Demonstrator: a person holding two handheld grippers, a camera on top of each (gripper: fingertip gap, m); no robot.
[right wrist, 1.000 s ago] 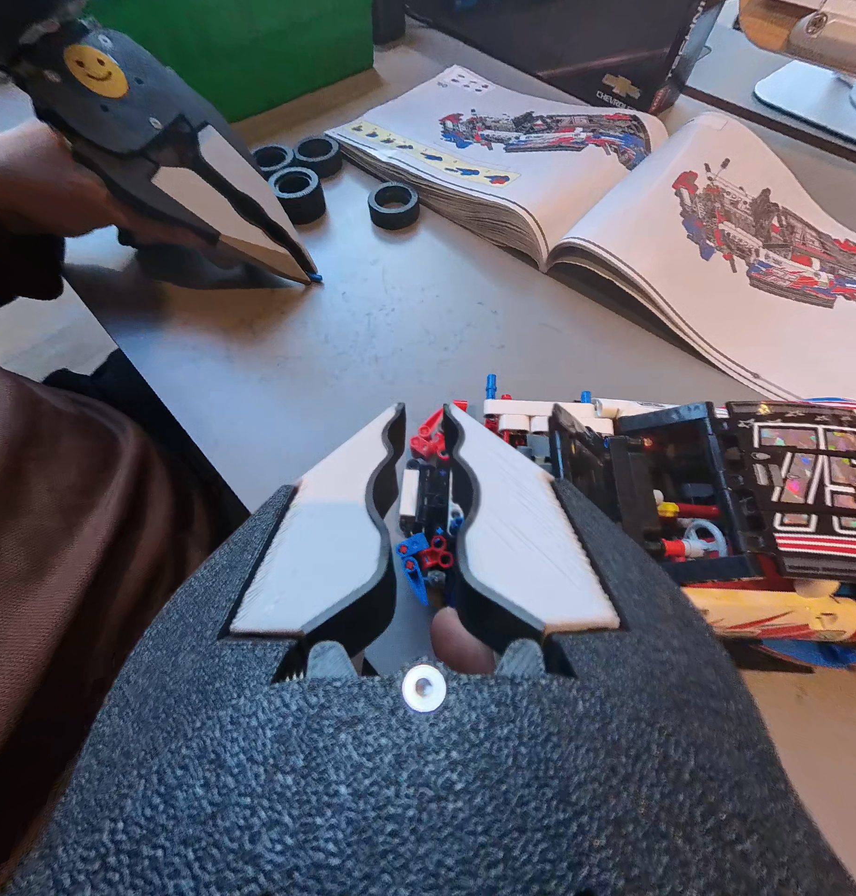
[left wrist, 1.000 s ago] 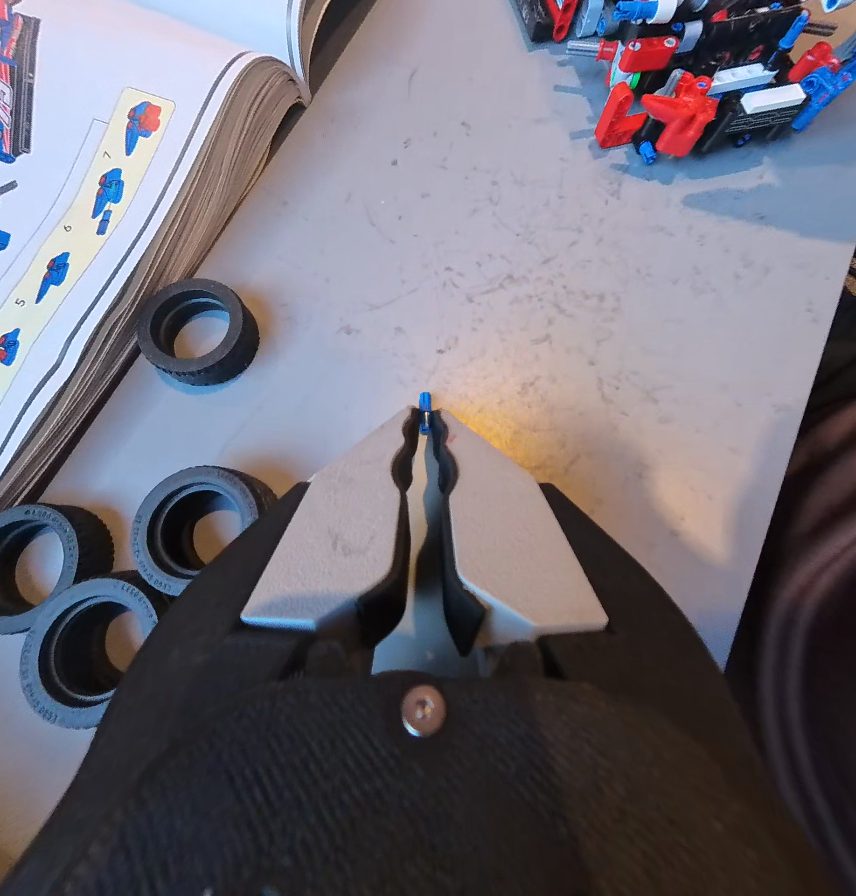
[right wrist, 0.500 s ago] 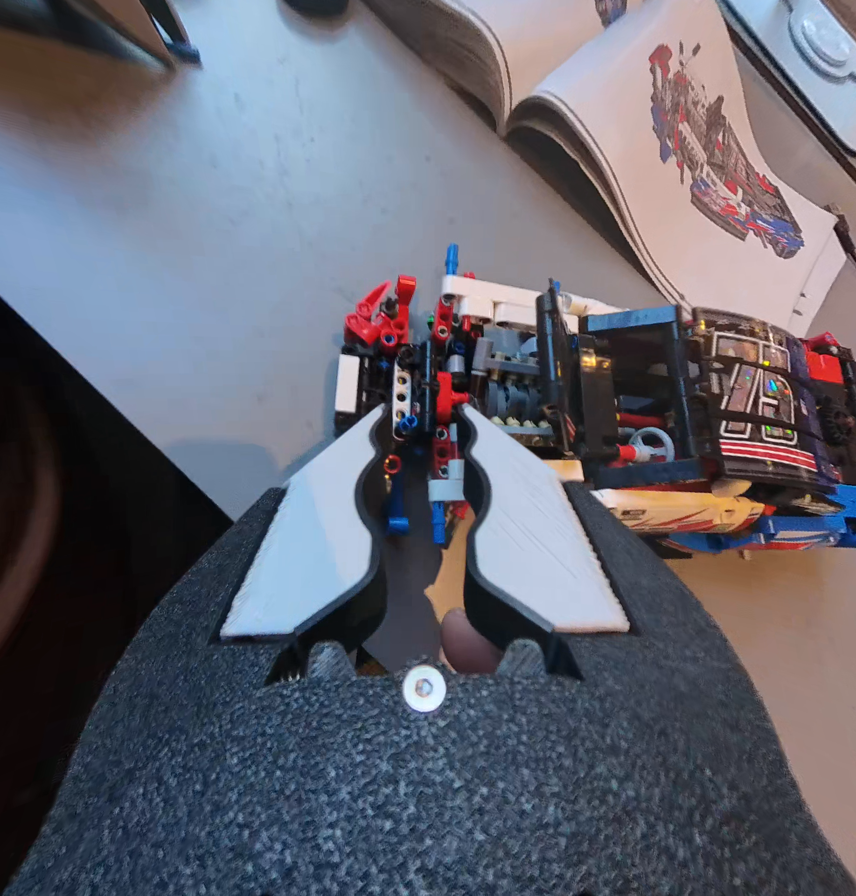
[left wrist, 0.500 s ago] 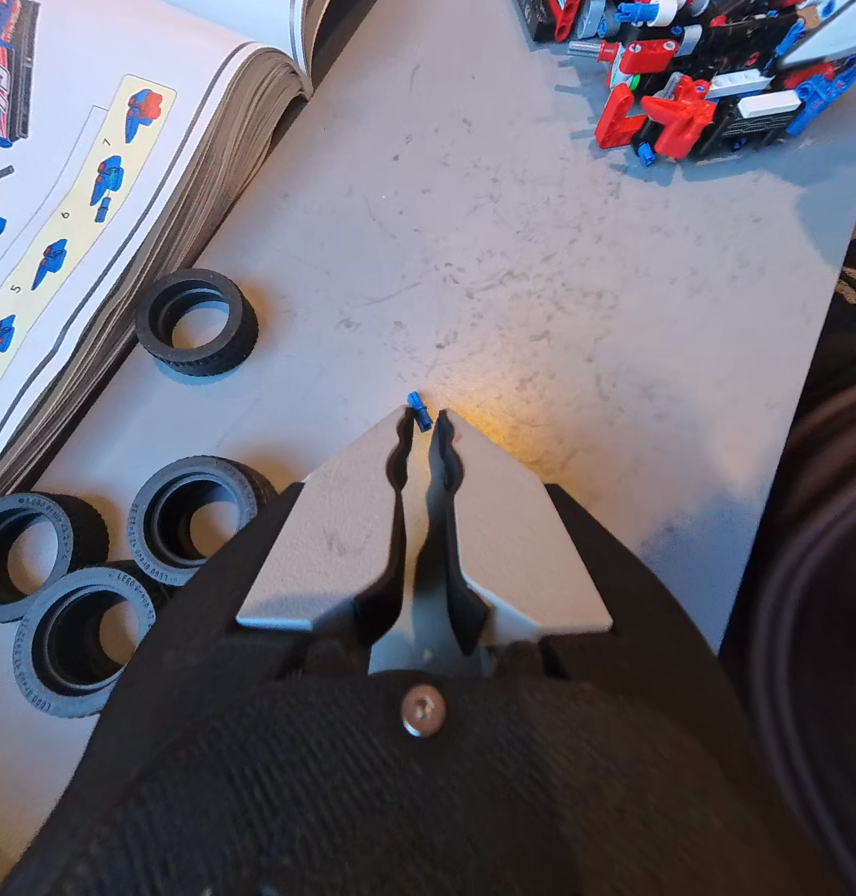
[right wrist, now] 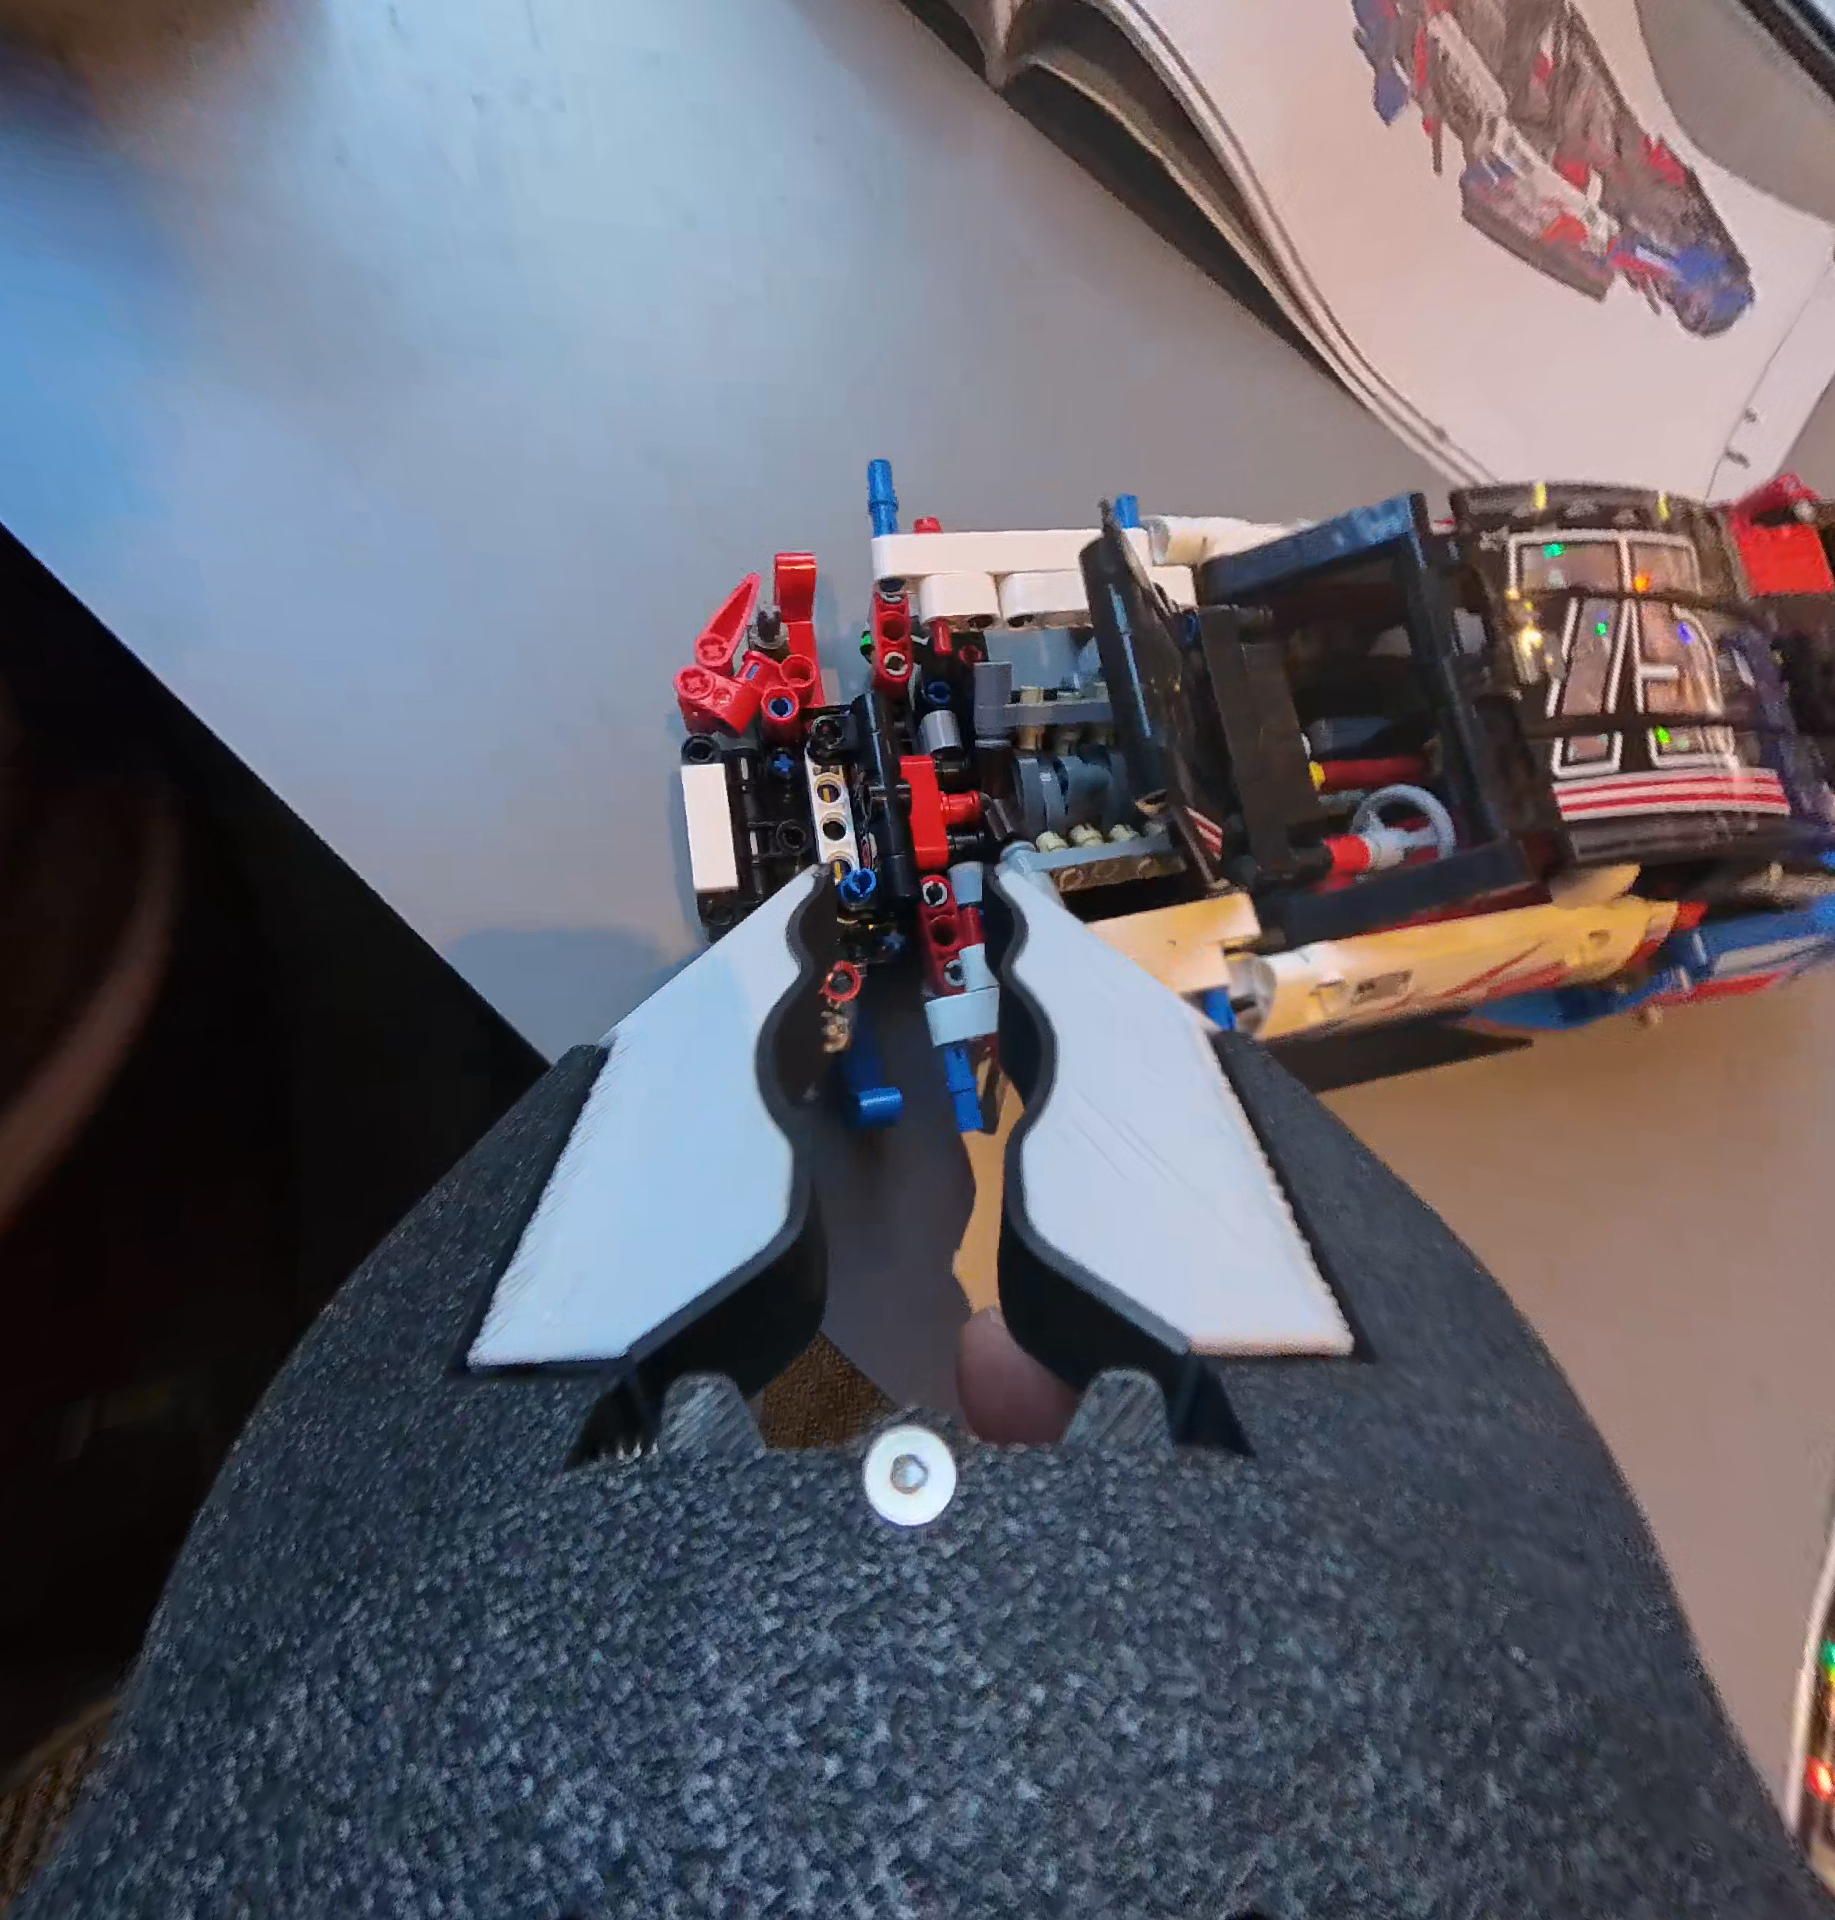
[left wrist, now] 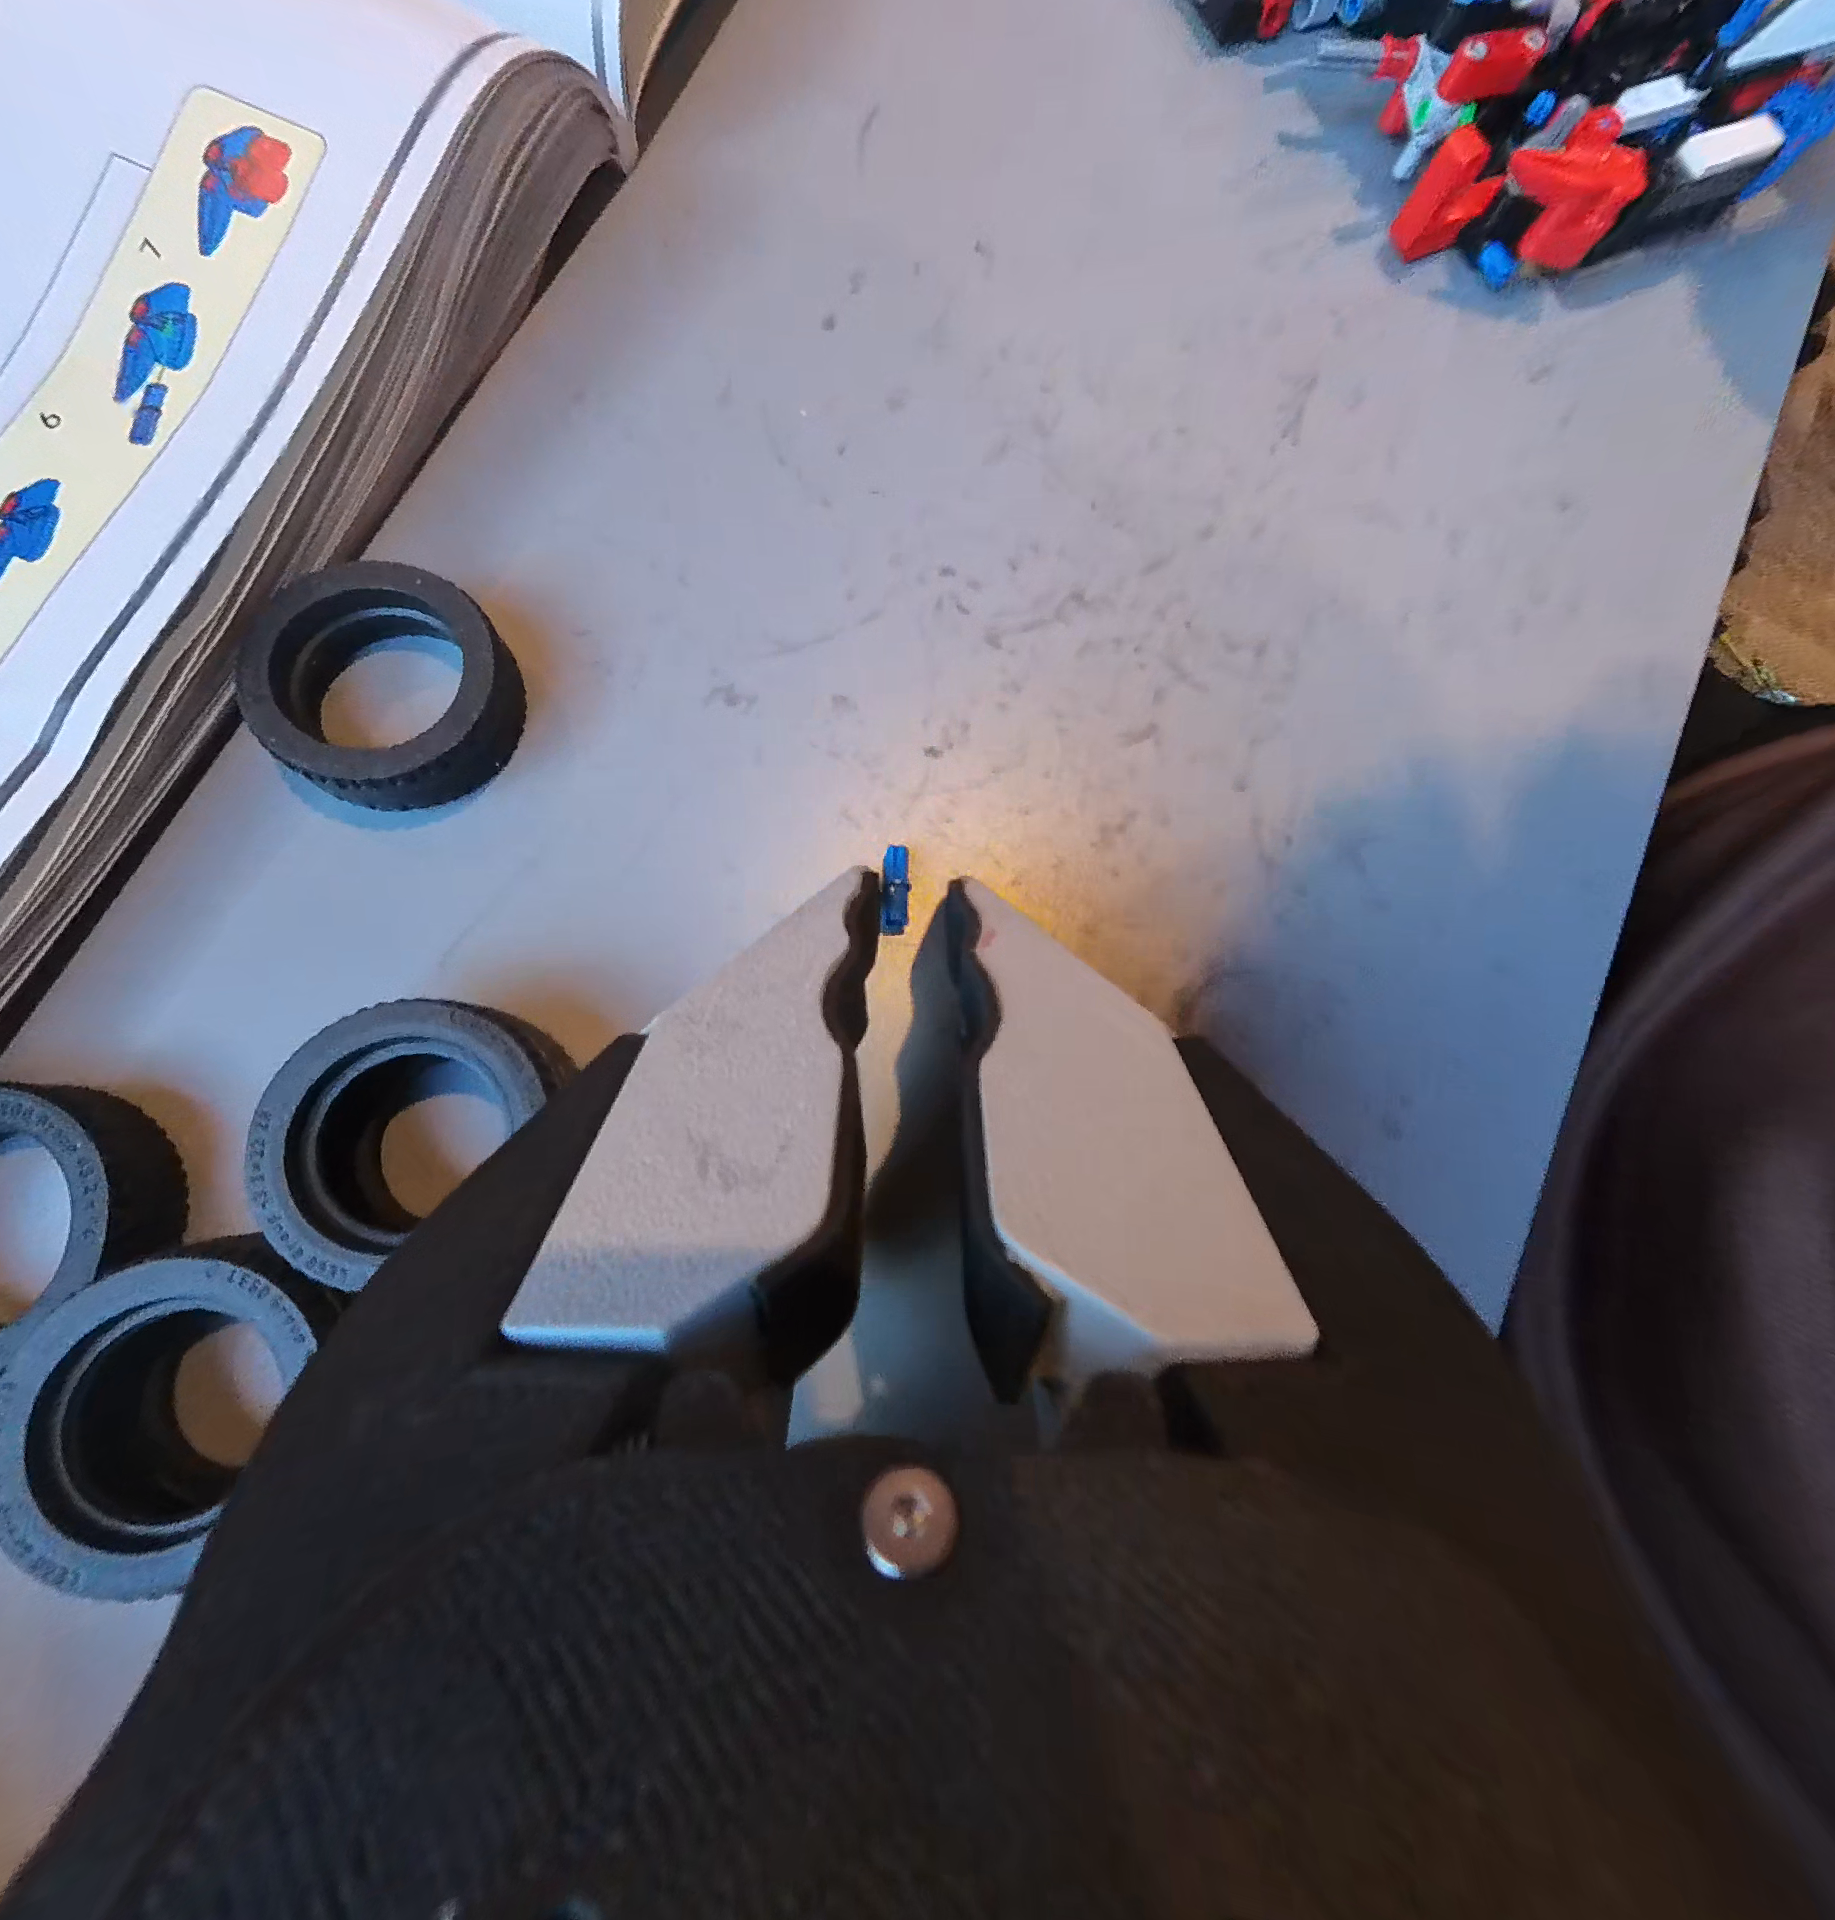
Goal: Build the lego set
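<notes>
Between narrowly parted left gripper (left wrist: 905,896) fingers: small blue pin (left wrist: 894,889), beside left tip, grip unclear. Right gripper (right wrist: 905,883) fingers parted, straddling lego car (right wrist: 1256,790) front on worktop (right wrist: 477,416).

Scuffed matt grey table (left wrist: 1100,468), ribbed black rubber tyres (left wrist: 383,686), glossy plastic model (right wrist: 1308,769)

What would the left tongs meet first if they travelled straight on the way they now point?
Probably the small blue plastic pin, lying at the tips of the left tongs, near the left fingertip. Past it, bare grey tabletop as far as visible; depth is uncertain.
</notes>
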